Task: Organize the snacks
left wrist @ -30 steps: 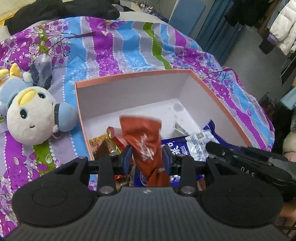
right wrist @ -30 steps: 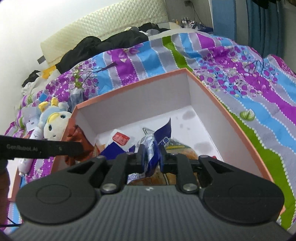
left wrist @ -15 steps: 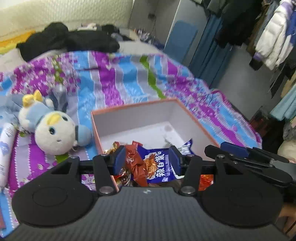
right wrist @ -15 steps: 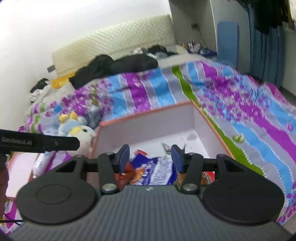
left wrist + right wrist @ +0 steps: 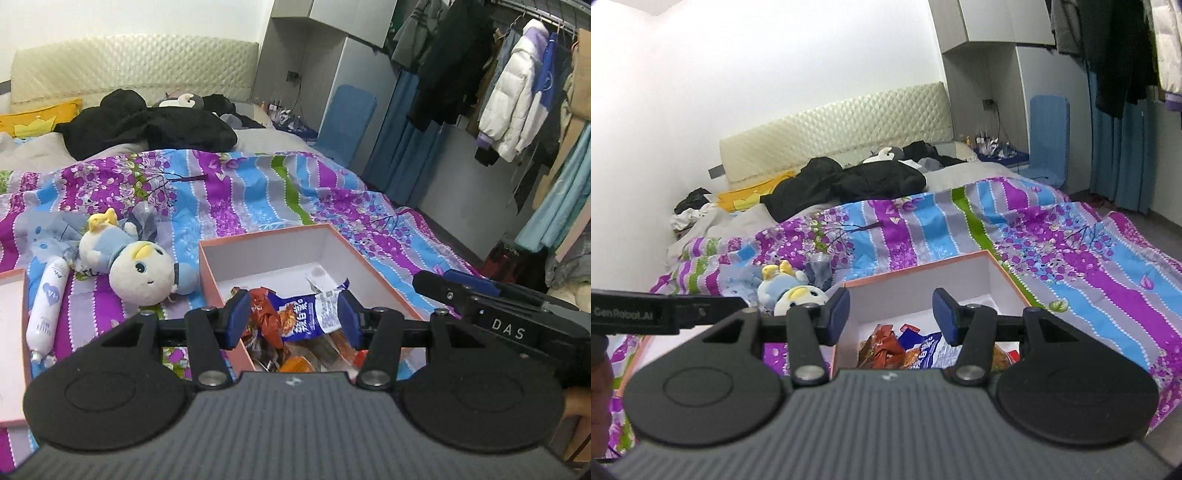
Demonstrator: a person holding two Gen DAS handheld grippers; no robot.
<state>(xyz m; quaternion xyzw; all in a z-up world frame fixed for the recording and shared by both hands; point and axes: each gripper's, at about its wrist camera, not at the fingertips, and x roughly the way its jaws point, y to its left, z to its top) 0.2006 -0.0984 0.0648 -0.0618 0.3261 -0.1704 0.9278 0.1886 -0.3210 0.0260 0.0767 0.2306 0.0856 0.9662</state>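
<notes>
hiding box [image 5: 280,236] front: left gripper [image 5: 291,319]

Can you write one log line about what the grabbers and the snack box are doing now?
left gripper: open, empty | right gripper: open, empty | orange-rimmed white cardboard box: on striped floral quilt, holds blue-white snack packet and red-brown wrapper

The left gripper's body [image 5: 291,325] is covering the near end of the orange box [image 5: 258,242], so the snack packets [image 5: 295,321] are only partly showing. A pink tray [image 5: 11,332] is getting cut off at the left edge. From the right wrist, the plush toy [image 5: 790,291] is half hiding behind the right gripper [image 5: 890,314], and the small bottles [image 5: 988,142] by the headboard are looking too tiny to make out.
</notes>
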